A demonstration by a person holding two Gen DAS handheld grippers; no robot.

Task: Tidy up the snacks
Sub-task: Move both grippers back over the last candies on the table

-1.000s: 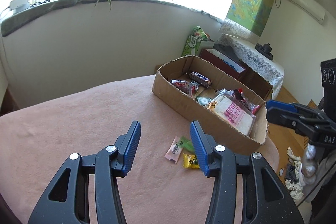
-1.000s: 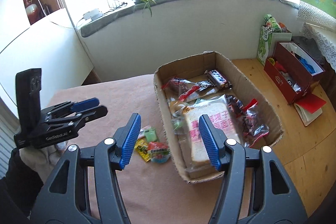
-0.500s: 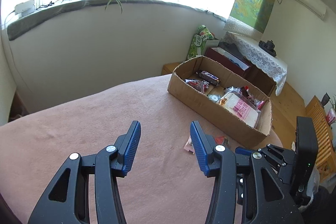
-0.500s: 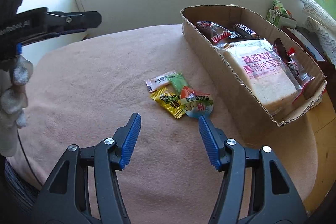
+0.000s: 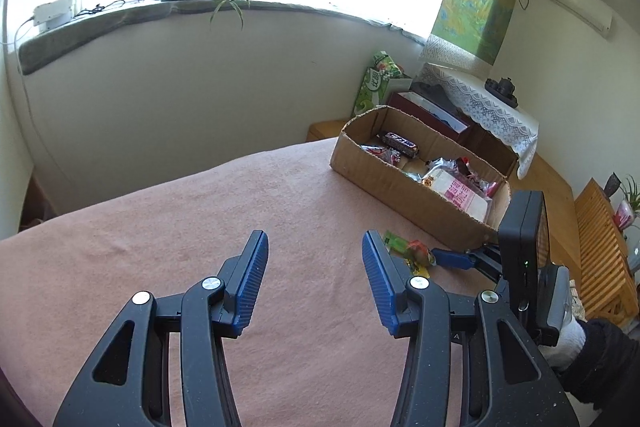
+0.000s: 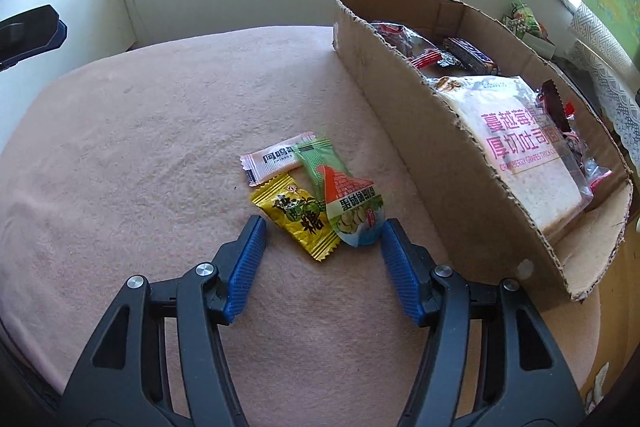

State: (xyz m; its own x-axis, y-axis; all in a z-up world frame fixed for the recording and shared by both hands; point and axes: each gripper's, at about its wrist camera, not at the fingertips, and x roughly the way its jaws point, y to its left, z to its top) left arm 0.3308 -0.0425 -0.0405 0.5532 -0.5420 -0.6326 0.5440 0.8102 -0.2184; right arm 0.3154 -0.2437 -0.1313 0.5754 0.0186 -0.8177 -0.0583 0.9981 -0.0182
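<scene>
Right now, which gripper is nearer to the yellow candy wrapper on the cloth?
The right gripper: its opening jaws stand on either side of the yellow candy wrapper's near end, not touching it. The left gripper hovers farther back over bare cloth.

4 small snack packets lie flat, overlapping, on pink cloth beside an open cardboard box holding bread and perhaps 5 wrapped snacks.

Black gripper frames, ribbed blue fingers (silver screws), dark sleeve.
</scene>
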